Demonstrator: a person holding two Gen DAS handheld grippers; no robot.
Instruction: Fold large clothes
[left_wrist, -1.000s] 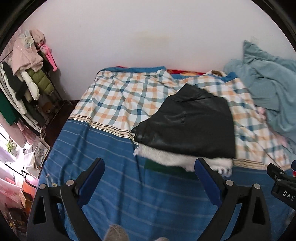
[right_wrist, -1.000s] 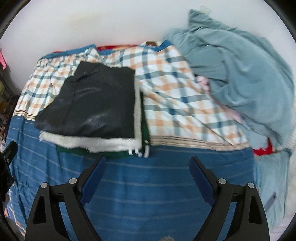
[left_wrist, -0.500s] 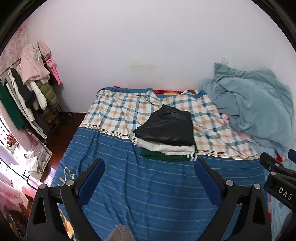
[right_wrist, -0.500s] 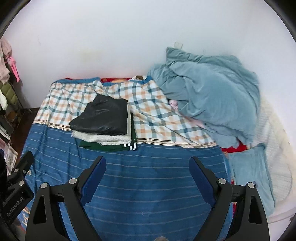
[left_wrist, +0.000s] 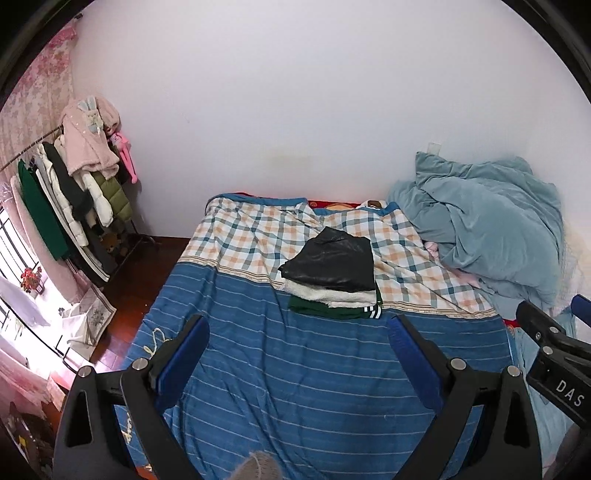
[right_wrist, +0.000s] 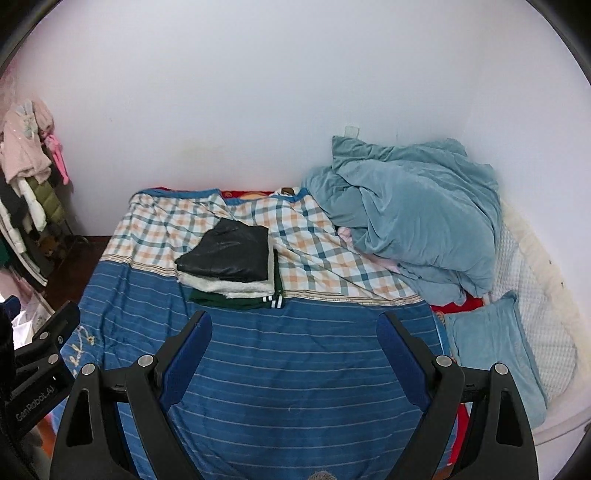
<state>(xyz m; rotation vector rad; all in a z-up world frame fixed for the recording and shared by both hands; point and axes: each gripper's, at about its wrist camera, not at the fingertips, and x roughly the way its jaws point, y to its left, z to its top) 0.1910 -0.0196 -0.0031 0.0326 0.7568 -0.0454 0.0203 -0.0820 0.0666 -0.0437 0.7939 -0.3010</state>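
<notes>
A stack of folded clothes lies mid-bed: a black leather garment (left_wrist: 334, 264) on top, a white fleecy piece (left_wrist: 325, 293) under it, a dark green one with white stripes (left_wrist: 332, 312) at the bottom. The black garment also shows in the right wrist view (right_wrist: 231, 253). My left gripper (left_wrist: 297, 328) is open and empty, well back from the stack above the blue striped sheet (left_wrist: 314, 369). My right gripper (right_wrist: 293, 326) is open and empty, also back from the stack.
A crumpled teal duvet (right_wrist: 413, 214) is heaped at the bed's far right, with a teal pillow (right_wrist: 491, 339) nearer. A clothes rack (left_wrist: 70, 199) with hanging coats stands left of the bed. A white wall is behind.
Both grippers have pulled back and up from the stack, which now looks much smaller. Both stay open and empty.
</notes>
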